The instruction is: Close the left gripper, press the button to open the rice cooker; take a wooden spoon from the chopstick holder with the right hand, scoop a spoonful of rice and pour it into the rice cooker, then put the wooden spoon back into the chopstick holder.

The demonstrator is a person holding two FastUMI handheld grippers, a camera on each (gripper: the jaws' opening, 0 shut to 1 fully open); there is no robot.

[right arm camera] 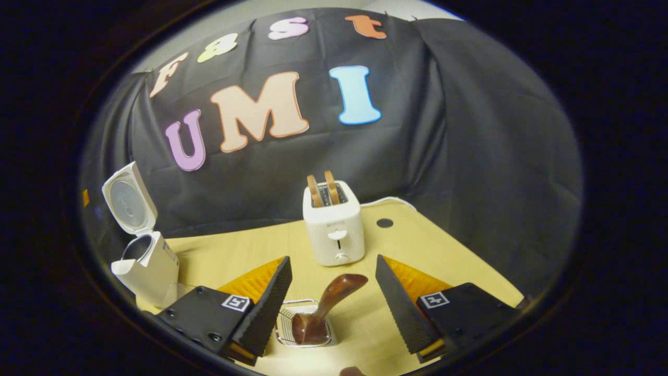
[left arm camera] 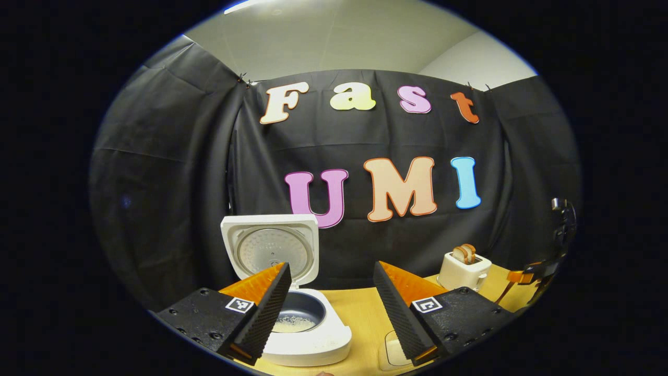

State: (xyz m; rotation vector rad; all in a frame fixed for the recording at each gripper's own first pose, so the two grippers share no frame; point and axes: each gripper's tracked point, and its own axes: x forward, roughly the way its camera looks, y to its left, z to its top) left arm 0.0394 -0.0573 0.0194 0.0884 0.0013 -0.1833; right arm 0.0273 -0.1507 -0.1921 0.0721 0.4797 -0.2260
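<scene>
Standing open at the left of the yellow table (left arm camera: 365,313), the white rice cooker (left arm camera: 308,339) is showing its lid (left arm camera: 271,250) tipped upright, and a thin layer of rice (left arm camera: 292,325) is lying in the bottom of its dark inner pot. The left gripper (left arm camera: 330,308) is hovering in front of it, fingers spread wide apart and holding nothing, the left finger crossing the cooker's rim. Farther right, a white toaster (left arm camera: 463,270) with two slices of bread in its slots is sitting near the black cloth wall.

In the right gripper view, the rice cooker (right arm camera: 148,266) is standing at the far left with its lid up, and the toaster (right arm camera: 334,224) is sitting mid-table behind the fingers. The right gripper (right arm camera: 334,300) is hanging over the table with its fingers wide apart, gripping nothing. Between those fingers, the wire chopstick holder (right arm camera: 305,324) is resting on the table, and the wooden spoon (right arm camera: 326,308) is sitting in it, handle leaning up to the right.
</scene>
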